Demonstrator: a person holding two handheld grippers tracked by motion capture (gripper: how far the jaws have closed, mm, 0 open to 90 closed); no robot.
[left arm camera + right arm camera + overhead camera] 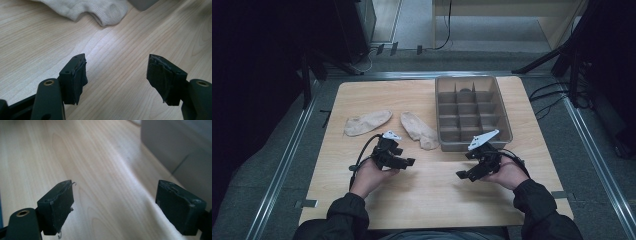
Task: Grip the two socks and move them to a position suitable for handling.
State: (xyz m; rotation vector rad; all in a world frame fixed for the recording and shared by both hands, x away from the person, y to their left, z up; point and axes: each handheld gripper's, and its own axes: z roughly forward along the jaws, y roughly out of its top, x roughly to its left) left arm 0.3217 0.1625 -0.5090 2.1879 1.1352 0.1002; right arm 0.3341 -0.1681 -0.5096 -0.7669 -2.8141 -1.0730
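Both hand-held grippers are hovering low over the wooden counter [427, 200], near edge, nothing between the jaws of either.

L hand-held gripper [404, 162]: person's left hand [372, 175] is holding it, jaws pointing right and slightly fwd. In the left gripper view [117, 75] the jaws are standing wide apart w/ bare wood between the worn black pads [80, 75]. Cable is looping off the back toward the sleeve.

R hand-held gripper [463, 174]: right hand [508, 175] is gripping it, jaws pointing left toward counter centre, grey three-cornered plate sitting on top. In the right gripper view [116, 207] the jaws are likewise spread, empty, wood grain underneath; pad tape is fraying at the tips.

Socks: two beige ankle socks are lying flat on the counter, apart from each other. Left sock [367, 122] is lying further left and back. Right sock [419, 131] is lying diagonally, its near end just beside the bin's front-left corner; can't tell if touching. Its ribbed cuff is showing ahead of the L jaws [100, 10], near but not in contact.

Grey compartment bin [504, 112] is sitting at the right back of the counter, divided into a grid of cells. One dark item is sitting in a back-row cell; can't ID it. Bin wall is showing blurred at upper right in the right gripper view [175, 147], close to the R jaws.
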